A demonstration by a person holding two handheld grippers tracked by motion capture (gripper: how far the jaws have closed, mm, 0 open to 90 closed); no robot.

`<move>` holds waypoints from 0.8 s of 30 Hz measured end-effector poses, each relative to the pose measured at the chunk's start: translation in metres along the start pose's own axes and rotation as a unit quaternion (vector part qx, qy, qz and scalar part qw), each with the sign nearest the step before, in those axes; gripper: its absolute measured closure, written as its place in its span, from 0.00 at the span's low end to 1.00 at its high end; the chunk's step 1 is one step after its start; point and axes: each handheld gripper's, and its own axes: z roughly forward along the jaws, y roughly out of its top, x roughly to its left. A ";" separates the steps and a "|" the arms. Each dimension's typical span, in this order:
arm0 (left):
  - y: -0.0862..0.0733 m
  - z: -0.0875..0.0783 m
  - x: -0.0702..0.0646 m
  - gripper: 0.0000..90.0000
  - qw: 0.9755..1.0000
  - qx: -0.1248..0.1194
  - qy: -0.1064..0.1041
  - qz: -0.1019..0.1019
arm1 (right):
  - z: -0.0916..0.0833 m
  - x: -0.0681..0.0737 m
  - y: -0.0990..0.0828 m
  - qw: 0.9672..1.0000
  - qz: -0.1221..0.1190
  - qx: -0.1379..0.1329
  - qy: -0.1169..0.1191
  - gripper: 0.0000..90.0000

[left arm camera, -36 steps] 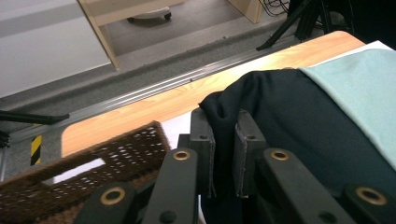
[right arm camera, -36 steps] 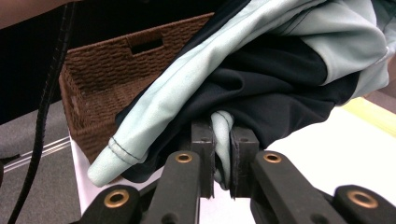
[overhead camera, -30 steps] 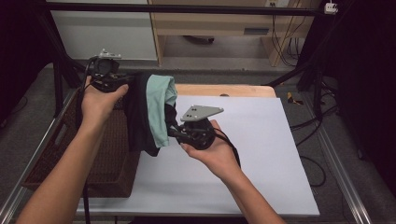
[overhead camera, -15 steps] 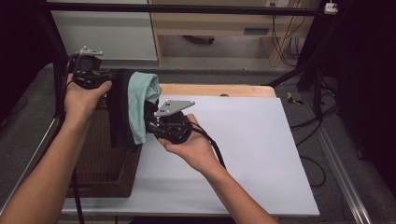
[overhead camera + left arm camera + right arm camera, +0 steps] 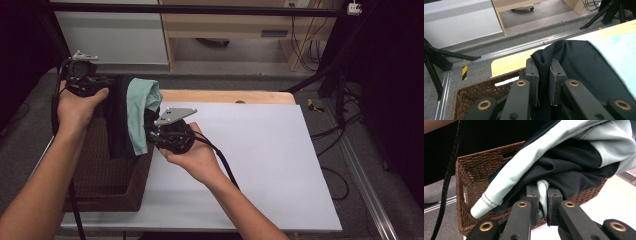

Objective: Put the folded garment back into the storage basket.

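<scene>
In the left gripper view the left gripper (image 5: 543, 82) has its 2 black jaws drawn narrow on a fold of the dark garment (image 5: 576, 67), the cloth pinched between the grey pads and bulging up over their tips. In the right gripper view the right gripper (image 5: 543, 203) is likewise clamped, its jaws closed on a bunched piece of the same garment where a pale mint panel (image 5: 524, 173) and the dark fabric meet; a rolled mint cuff or hem with a stitched edge hangs down to the left of the jaws. From the high view the garment (image 5: 131, 120) is held in the air, stretched between the 2 grippers and draping downward, its mint part facing the right gripper (image 5: 155, 134) and its dark part running toward the left gripper (image 5: 102, 85). It hangs over the near-right part of a brown woven basket (image 5: 107, 185), which stands at the left edge of the white worktop (image 5: 260, 165); whether the hanging cloth touches the basket cannot be told. The left hand (image 5: 77, 107) grips its tool above the basket's far side, the right hand (image 5: 192, 155) holds its tool just over the worktop beside the basket, and a black cable (image 5: 222, 162) trails back along the right forearm. Beyond the white sheet a strip of pale wooden board (image 5: 225, 96) shows, then grey floor.
</scene>
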 end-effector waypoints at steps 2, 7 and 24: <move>-0.001 0.000 0.002 0.89 1.000 0.001 -0.002 -0.002 | 0.003 0.001 -0.001 1.000 0.001 0.003 0.001 0.93; -0.005 0.002 0.005 0.90 1.000 0.006 0.002 -0.004 | 0.010 0.002 -0.002 1.000 0.003 0.003 0.004 0.93; -0.014 0.004 0.019 0.89 1.000 0.012 0.027 -0.002 | 0.034 0.006 -0.005 1.000 0.005 0.003 0.016 0.93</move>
